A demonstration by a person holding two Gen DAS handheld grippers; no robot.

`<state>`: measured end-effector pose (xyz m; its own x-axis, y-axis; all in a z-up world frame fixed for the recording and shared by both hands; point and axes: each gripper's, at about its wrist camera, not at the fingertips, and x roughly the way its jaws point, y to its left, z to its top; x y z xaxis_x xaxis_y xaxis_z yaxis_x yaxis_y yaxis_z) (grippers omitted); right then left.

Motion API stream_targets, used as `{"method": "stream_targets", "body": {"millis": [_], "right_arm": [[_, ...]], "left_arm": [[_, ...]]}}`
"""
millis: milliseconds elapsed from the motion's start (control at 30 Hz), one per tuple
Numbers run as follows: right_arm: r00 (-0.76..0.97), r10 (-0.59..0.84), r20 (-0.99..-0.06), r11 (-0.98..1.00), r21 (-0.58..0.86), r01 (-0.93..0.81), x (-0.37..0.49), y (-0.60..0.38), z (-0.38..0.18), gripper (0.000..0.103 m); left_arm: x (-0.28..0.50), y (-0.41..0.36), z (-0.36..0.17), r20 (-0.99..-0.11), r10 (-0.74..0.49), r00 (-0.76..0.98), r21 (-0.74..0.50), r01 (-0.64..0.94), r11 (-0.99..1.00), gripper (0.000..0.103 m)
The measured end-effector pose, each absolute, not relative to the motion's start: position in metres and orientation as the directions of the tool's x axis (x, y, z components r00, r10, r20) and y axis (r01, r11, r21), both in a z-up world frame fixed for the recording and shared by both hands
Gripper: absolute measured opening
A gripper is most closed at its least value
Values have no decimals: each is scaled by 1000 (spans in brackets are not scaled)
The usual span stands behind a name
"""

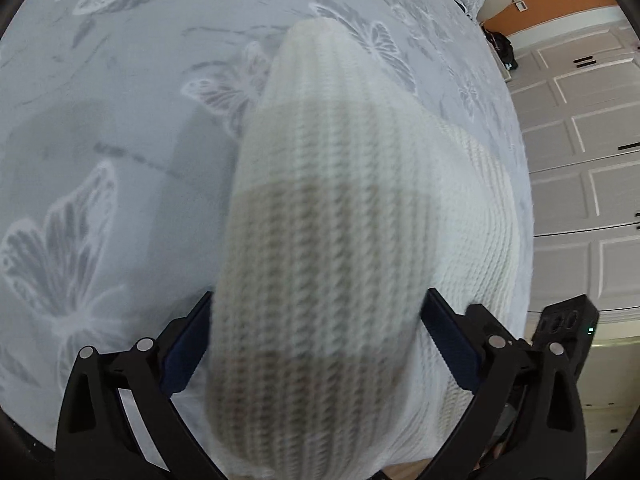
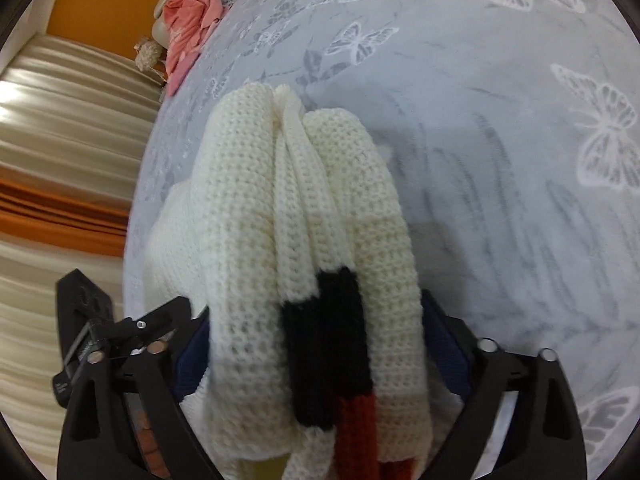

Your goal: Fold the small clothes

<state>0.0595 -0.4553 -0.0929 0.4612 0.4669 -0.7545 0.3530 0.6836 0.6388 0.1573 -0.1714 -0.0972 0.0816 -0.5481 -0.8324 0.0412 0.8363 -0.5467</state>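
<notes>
A cream knitted sweater (image 1: 332,160) lies bunched on the grey butterfly-print bedspread (image 1: 120,120). In the left wrist view its ribbed bulk fills the space between the wide-set jaws of my left gripper (image 1: 319,294), and the picture is motion-blurred. In the right wrist view the same sweater (image 2: 248,184) shows folds plus a black patch (image 2: 324,340) and a red patch (image 2: 356,432). My right gripper (image 2: 316,304) stands open around that bundle, and its blue pads (image 2: 444,344) sit at the cloth's sides.
A pink garment (image 2: 196,12) lies at the bed's far corner. Cream curtains (image 2: 60,120) hang past one side of the bed and white panelled wardrobe doors (image 1: 580,160) past the other. The bedspread (image 2: 500,160) stretches beyond the sweater.
</notes>
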Motion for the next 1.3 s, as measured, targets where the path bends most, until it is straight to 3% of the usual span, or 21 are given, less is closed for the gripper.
{"method": "stream_targets", "body": {"millis": [33, 133, 167, 233, 700, 1300], "right_arm": [[458, 478, -749, 676, 647, 353, 62, -456, -93, 68], [462, 476, -749, 675, 647, 354, 62, -455, -84, 50], [464, 458, -758, 695, 631, 345, 59, -452, -75, 47], [477, 436, -763, 720, 613, 324, 51, -445, -58, 45], [587, 313, -746, 781, 554, 289, -64, -373, 54, 45], [751, 285, -595, 872, 486, 54, -97, -265, 182, 45]], "left_arm": [[159, -173, -97, -825, -561, 66, -559, 35, 828, 88], [159, -172, -91, -821, -569, 54, -568, 28, 822, 63], [158, -170, -85, -816, -576, 53, -575, 38, 817, 53], [151, -167, -72, -811, -584, 44, -580, 70, 811, 47], [50, -142, 51, -864, -493, 96, -421, 398, 815, 45], [1, -39, 176, -764, -530, 369, -333, 478, 813, 45]]}}
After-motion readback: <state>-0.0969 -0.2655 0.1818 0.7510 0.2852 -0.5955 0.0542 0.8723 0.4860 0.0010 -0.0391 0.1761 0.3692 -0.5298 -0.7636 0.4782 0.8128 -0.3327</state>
